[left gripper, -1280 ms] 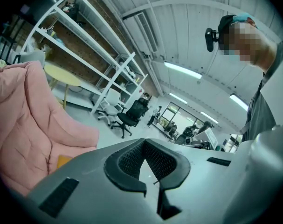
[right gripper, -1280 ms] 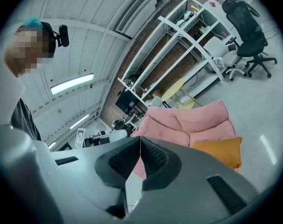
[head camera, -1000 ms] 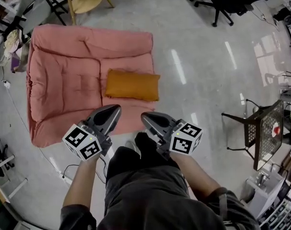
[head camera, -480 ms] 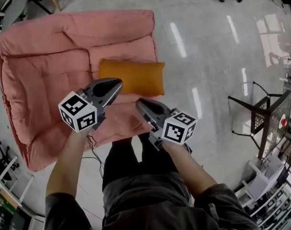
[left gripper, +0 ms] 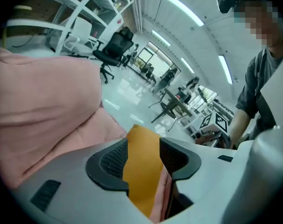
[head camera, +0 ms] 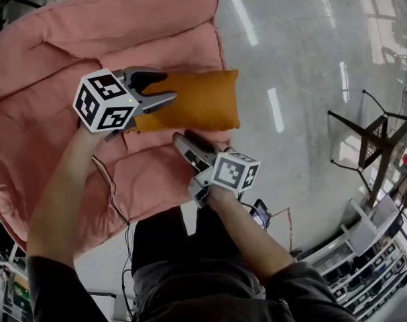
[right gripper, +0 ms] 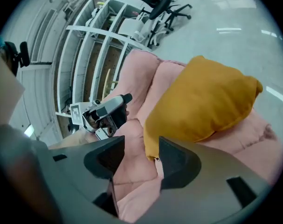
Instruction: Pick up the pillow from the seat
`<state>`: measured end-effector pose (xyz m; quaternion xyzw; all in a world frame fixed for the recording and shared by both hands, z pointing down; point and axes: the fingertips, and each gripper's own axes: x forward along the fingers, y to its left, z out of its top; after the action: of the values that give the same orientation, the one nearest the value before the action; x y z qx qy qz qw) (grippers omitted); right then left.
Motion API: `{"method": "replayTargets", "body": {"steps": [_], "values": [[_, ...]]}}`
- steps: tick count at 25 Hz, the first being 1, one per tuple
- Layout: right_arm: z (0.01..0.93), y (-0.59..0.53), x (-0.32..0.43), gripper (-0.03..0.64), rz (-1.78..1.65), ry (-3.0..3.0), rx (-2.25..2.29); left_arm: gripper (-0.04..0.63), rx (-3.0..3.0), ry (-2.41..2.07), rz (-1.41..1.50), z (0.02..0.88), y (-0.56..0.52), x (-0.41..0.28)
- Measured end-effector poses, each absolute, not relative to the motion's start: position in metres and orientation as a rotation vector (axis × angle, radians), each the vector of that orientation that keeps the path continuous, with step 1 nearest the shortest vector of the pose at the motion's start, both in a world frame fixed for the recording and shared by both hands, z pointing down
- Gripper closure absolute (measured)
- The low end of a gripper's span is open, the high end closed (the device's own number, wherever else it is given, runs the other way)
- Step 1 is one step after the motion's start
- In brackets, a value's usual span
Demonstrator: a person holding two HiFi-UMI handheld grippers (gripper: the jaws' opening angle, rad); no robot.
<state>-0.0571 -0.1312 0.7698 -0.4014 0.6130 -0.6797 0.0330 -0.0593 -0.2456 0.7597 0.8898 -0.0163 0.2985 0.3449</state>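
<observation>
An orange pillow (head camera: pixel 198 100) lies on the pink cushioned seat (head camera: pixel 49 59), near its right edge. My left gripper (head camera: pixel 164 89) is at the pillow's left end. Its jaws are opening, and in the left gripper view the pillow's end (left gripper: pixel 140 183) lies between them (left gripper: pixel 143 157). My right gripper (head camera: pixel 188 141) hovers just below the pillow's near edge, its jaws also opening. In the right gripper view the pillow (right gripper: pixel 202 104) sits just beyond the right fingertip and only pink seat (right gripper: pixel 132 171) shows in the gap (right gripper: pixel 140 155).
A black metal frame chair (head camera: pixel 364 146) stands on the shiny floor to the right. A small dark device (head camera: pixel 260 213) and a cable (head camera: pixel 112 193) lie by my legs. White shelving (right gripper: pixel 94 45) and an office chair (left gripper: pixel 115 45) stand further off.
I have moved in over the seat and both grippers have reached the pillow. Both pairs of jaws, shut before, now stand apart. The left one's jaws are around the pillow's end.
</observation>
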Motion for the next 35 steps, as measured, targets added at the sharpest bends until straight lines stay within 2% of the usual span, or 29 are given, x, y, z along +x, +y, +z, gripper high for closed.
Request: {"method": "replayTargets", "body": {"steps": [6,8,14,21,25,30,35], "values": [[0.846,-0.135,-0.063,0.356,-2.280,1.503,-1.273,0.319,2.249,0.211,0.949,0.836,-0.261,-0.050],[0.858,-0.139,-0.067,0.341,-2.308,1.440,-1.282,0.314,2.215,0.316,1.026,0.851,-0.258,-0.047],[0.879,-0.136,-0.073,0.337,-2.362,1.330,-1.304,0.291,2.051,0.479,1.119,0.889,-0.250,-0.043],[0.893,-0.127,-0.081,0.322,-2.488,1.241,-1.288,0.282,1.924,0.520,1.075,0.901,-0.246,-0.045],[0.908,-0.131,-0.082,0.322,-2.473,1.254,-1.337,0.290,1.912,0.527,1.065,0.902,-0.237,-0.047],[0.904,-0.134,-0.077,0.327,-2.419,1.362,-1.430,0.367,1.874,0.545,1.059,0.895,-0.228,-0.046],[0.873,-0.131,-0.064,0.373,-2.358,1.535,-1.462,0.422,1.910,0.563,1.058,0.850,-0.221,-0.041]]}}
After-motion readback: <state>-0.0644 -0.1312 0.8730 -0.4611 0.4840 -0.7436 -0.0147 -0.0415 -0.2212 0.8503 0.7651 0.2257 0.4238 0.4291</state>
